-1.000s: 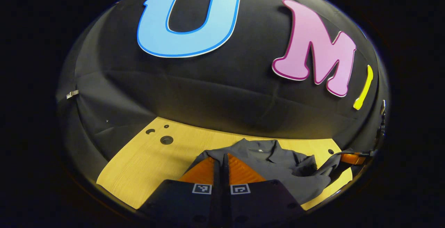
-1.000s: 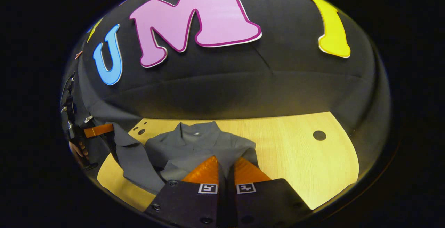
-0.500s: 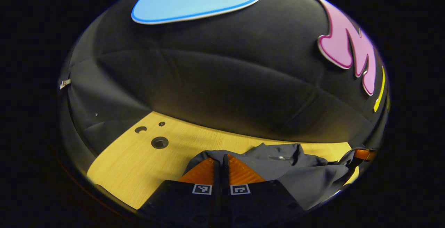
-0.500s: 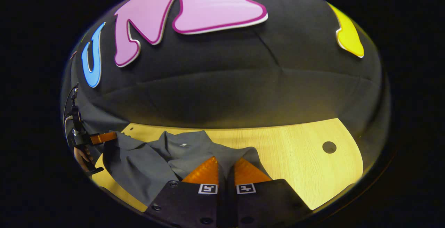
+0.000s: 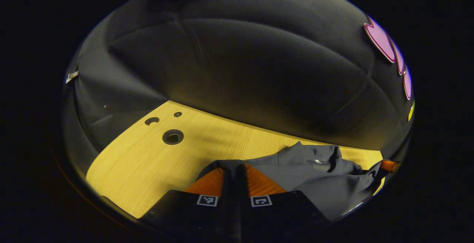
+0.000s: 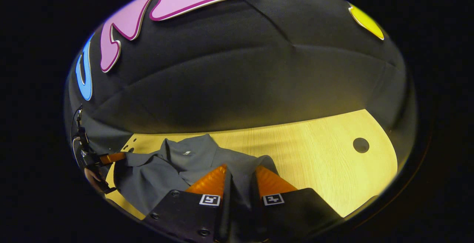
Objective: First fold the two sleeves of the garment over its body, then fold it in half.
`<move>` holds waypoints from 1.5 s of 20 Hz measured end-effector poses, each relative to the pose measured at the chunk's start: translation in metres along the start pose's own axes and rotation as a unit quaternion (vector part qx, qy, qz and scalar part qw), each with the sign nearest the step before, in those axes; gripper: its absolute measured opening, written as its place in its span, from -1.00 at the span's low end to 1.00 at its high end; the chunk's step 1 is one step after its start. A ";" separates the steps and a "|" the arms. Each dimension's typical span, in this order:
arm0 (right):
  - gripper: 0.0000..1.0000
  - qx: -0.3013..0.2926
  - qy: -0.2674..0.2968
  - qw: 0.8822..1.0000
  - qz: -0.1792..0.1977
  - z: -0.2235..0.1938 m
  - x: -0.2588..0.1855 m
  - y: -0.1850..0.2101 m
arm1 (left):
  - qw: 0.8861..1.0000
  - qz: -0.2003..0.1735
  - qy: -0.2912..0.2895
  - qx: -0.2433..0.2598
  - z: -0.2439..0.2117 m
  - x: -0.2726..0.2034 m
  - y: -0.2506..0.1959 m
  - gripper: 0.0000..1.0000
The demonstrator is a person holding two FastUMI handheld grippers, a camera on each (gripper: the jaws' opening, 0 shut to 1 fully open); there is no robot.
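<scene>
Two grippers sit over a grey garment (image 6: 174,165) on my wooden table (image 6: 318,161), seen through the fisheye cameras I am watching from afar. At the far left of the right gripper view, my left gripper (image 6: 122,156) reaches in from the table's edge, a hand (image 6: 93,178) behind it; its orange fingers (image 6: 111,157) meet the garment's near corner, and the cloth spreads from there toward the middle of the table, collar (image 6: 185,149) up and a small label showing at the neck. In the left gripper view, that same gripper (image 5: 234,169) shows its fingers pressed together with only a thin dark slit between them and a fold of grey cloth at their tips, so I read it as clamped on the fabric. To its left the table (image 5: 148,154) lies bare apart from some round holes (image 5: 172,136). The garment (image 5: 318,176) bunches to the right of the fingers, and at the far right edge an orange finger (image 5: 389,165) of my right gripper meets the cloth. In the right gripper view, my right gripper (image 6: 240,170) stands slightly parted, a strip of grey fabric running down between its fingers; I cannot tell whether both still press on it.
</scene>
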State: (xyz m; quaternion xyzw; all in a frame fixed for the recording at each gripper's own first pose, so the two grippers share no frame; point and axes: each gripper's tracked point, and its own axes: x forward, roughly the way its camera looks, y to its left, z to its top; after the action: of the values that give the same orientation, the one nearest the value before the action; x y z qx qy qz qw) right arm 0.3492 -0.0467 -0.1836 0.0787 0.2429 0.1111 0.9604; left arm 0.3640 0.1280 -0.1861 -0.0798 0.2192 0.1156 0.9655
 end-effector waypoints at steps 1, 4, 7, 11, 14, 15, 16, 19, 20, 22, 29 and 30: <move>-0.46 -0.006 0.002 1.000 -0.004 0.000 -0.005 -0.001 | 1.000 0.003 -0.002 0.014 0.003 -0.003 -0.002 -0.58; 0.17 -0.029 -0.014 0.999 -0.015 0.014 -0.022 -0.004 | 0.999 0.001 -0.024 0.025 0.024 -0.026 -0.013 -0.19; 0.93 -0.020 -0.039 0.999 -0.013 0.037 -0.052 0.004 | 0.997 0.004 -0.048 0.059 0.047 -0.056 -0.015 0.35; 0.97 -0.030 -0.070 0.996 -0.037 0.060 -0.102 0.005 | 0.988 0.002 -0.099 0.120 0.081 -0.118 -0.030 0.81; 0.97 -0.038 -0.094 0.993 -0.060 0.066 -0.147 0.009 | 0.982 -0.028 -0.143 0.119 0.097 -0.178 -0.047 0.94; 0.97 -0.038 -0.099 0.992 -0.063 0.066 -0.162 0.015 | 0.979 -0.035 -0.153 0.128 0.099 -0.199 -0.049 0.95; 0.97 -0.037 -0.102 0.992 -0.066 0.064 -0.177 0.021 | 0.977 -0.036 -0.161 0.137 0.100 -0.219 -0.049 0.95; 0.97 -0.037 -0.121 0.989 -0.074 0.059 -0.230 0.036 | 0.972 -0.065 -0.185 0.129 0.097 -0.275 -0.063 0.95; 0.97 -0.036 -0.127 0.989 -0.072 0.057 -0.247 0.043 | 0.971 -0.076 -0.190 0.121 0.095 -0.295 -0.066 0.95; 0.97 -0.039 -0.143 0.986 -0.074 0.052 -0.284 0.053 | 0.968 -0.093 -0.204 0.112 0.092 -0.332 -0.066 0.94; 0.97 -0.061 -0.170 0.981 -0.067 0.007 -0.383 0.085 | 0.952 -0.124 -0.254 0.114 0.049 -0.438 -0.067 0.95; 0.97 -0.060 -0.171 0.981 -0.067 -0.002 -0.393 0.088 | 0.950 -0.126 -0.260 0.115 0.040 -0.448 -0.068 0.95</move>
State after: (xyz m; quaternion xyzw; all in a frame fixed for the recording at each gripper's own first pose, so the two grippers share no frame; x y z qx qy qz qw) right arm -0.0045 -0.0604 0.0096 0.0224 0.0729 0.0461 0.9960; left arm 0.0046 -0.0135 0.0541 0.0374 -0.0398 -0.0159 0.9984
